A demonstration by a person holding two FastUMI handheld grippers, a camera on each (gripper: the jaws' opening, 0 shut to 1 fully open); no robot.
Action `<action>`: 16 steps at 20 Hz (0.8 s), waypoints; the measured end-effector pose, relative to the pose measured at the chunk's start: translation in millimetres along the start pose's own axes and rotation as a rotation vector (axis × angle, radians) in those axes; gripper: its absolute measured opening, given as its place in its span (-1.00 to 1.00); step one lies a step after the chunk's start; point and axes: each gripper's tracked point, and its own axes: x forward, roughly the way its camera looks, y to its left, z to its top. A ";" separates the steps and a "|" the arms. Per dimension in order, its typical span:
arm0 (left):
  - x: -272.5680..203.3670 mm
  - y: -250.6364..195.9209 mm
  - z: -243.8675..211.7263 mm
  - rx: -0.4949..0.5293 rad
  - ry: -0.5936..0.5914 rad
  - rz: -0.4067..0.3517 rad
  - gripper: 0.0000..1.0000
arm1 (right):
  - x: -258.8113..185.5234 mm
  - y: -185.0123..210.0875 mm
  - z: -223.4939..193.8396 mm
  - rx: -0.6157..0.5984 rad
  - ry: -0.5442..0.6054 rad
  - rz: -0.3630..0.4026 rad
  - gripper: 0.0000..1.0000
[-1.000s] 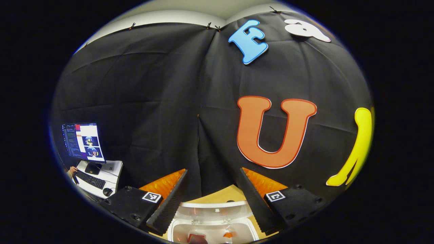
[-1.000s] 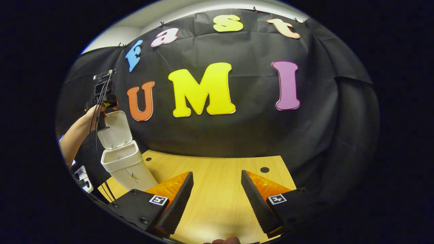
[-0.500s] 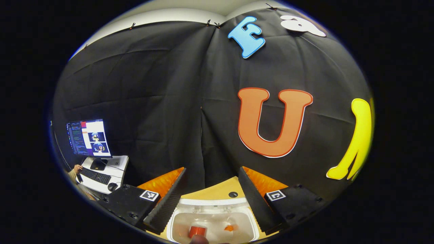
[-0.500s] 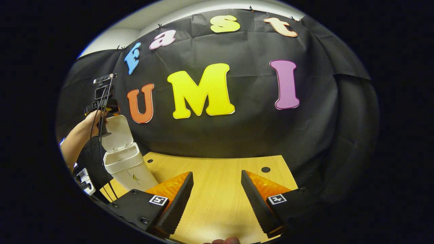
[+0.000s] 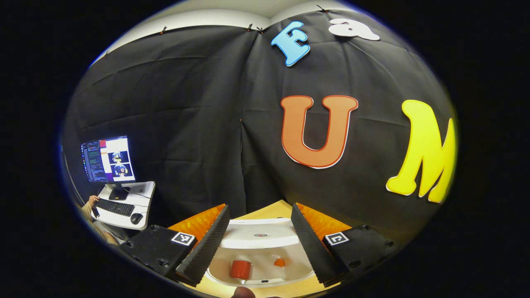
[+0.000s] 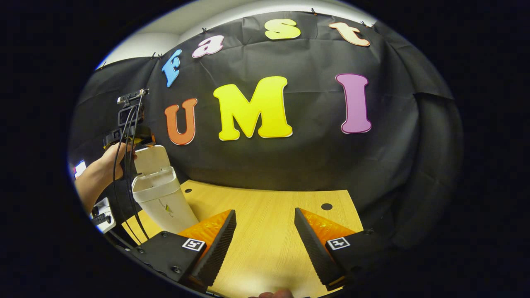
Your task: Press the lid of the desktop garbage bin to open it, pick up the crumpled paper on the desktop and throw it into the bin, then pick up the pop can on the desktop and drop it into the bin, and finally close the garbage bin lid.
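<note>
Above the white desktop garbage bin (image 5: 265,271), the left gripper (image 5: 258,242) hangs with fingers spread and empty; the bin's lid (image 5: 261,236) is tilted partway over the opening. Inside the bin lie the red pop can (image 5: 241,269) and a small orange scrap (image 5: 279,262). To the bin's right, over the wooden desktop (image 6: 265,231), the right gripper (image 6: 265,244) is likewise spread, holding nothing. A hand (image 6: 114,159) grips the left tool beside the bin.
</note>
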 end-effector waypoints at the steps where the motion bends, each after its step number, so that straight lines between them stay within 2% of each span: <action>1: -3.6 -0.8 -8.1 0.004 0.005 -0.002 0.96 | 1.0 0.1 -1.0 -0.004 0.001 0.002 0.81; 16: -11.9 -12.1 -82.4 0.048 0.079 -0.052 0.97 | 0.6 7.7 -10.5 -0.051 0.034 0.007 0.82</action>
